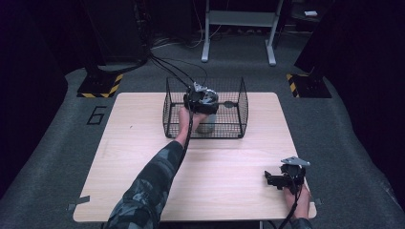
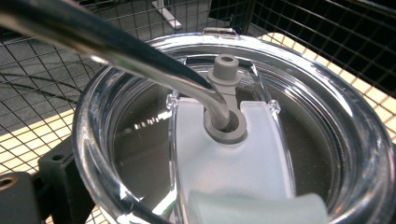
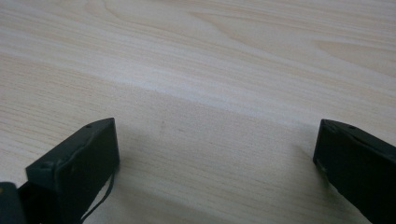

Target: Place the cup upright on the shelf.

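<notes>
A black wire basket [image 1: 242, 109] stands at the back middle of the wooden table [image 1: 143, 167]. Inside it stands a grey tumbler [image 1: 207, 125] with a clear lid [image 2: 299, 116] and a bent metal straw [image 2: 116, 46] through a grey grommet. My left gripper [image 1: 200, 98] reaches down into the basket over the tumbler. One black finger [image 2: 56, 182] presses against the tumbler's side; the other is hidden behind it. My right gripper [image 1: 270, 179] rests at the table's front right, held by a hand. It stands open [image 3: 215, 154], with bare wood [image 3: 210, 56] between its fingers.
Basket mesh [image 2: 46, 93] surrounds the tumbler closely on all sides. On the grey carpet beyond the table are two hazard-striped stand bases [image 1: 100, 86], a metal frame [image 1: 239, 28] and a floor mark "6" [image 1: 97, 115].
</notes>
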